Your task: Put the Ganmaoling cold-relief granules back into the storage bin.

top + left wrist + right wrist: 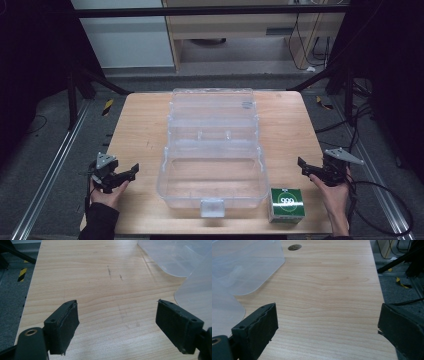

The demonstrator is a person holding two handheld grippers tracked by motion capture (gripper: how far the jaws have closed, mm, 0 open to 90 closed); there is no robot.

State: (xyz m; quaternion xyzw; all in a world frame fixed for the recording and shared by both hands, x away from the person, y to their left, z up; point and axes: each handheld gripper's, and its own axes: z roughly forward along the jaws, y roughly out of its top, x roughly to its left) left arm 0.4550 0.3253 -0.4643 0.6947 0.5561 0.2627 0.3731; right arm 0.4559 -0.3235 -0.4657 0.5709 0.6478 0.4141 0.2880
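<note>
At the lower left of the high view the left gripper (131, 172) sits over the table's (140, 125) left edge, held in a hand (107, 195) that comes up from the bottom; its black jaws point right, toward the box. In the left gripper view those jaws stand wide apart with bare pale wood grain between them, and their flat, matte dark pads (68, 325) hold nothing. In the middle of the high view lies the clear plastic box (212, 175), open: the tub is nearest the bottom edge with a small frosted latch at its front wall, and the lid is folded back toward the top of the frame, so the whole thing runs long from bottom to top, with its front facing the person. Its walls are see-through with rounded corners. Just right of the tub's front corner stands a small green carton (287, 204), cube-like, with a white ring and white figures on top. At the lower right the right gripper (302, 165) points left toward the box, over the table's right edge. In the right gripper view its jaws also stand wide apart over smooth wood, empty, with the box's rounded, cloudy corner (244, 270) at the upper left.
</note>
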